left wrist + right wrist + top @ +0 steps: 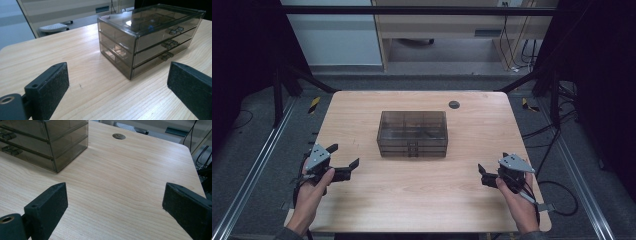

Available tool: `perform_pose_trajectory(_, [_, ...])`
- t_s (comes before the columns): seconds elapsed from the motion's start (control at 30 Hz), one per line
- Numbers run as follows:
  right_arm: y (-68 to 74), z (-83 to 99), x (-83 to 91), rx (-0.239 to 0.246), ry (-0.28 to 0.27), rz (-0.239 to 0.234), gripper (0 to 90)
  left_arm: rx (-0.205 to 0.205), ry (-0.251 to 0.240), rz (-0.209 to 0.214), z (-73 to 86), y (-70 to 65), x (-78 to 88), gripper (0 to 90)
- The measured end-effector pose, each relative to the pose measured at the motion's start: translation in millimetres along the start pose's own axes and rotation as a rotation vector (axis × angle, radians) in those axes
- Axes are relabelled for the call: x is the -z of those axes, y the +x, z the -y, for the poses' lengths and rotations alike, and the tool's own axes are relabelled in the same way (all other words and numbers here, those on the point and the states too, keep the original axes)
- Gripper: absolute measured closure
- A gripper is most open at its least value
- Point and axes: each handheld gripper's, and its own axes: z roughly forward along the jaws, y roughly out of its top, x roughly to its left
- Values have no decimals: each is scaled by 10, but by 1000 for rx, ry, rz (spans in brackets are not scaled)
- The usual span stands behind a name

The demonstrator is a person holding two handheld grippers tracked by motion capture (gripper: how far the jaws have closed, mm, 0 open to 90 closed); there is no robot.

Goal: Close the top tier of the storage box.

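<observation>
My left gripper [346,156] and right gripper [482,175] both have jaws spread wide, holding nothing. The drawer box [412,133] sits ahead between them, well apart from both — smoky translucent plastic, rectangular, three shallow drawers — on the pale wood-grain table [422,200].

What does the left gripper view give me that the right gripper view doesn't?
Left gripper view: the smoky transparent plastic drawer box's lid and all three drawer handles, closed. Right gripper view: the round grey grommet in the light wooden table and its far right corner. Both: the box's stacked drawers, bare tabletop, and wide-open black jaws holding nothing.
</observation>
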Motion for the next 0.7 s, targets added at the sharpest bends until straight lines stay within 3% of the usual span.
perform_pose_trajectory(0.3, [-18,111,-72,-32,-3,-12,62,16,5,-15,160,-27,-33,36])
perform_pose_trajectory(0.7, [-36,249,-157,-60,32,-13,61,31,43,-23,337,-44,-74,35])
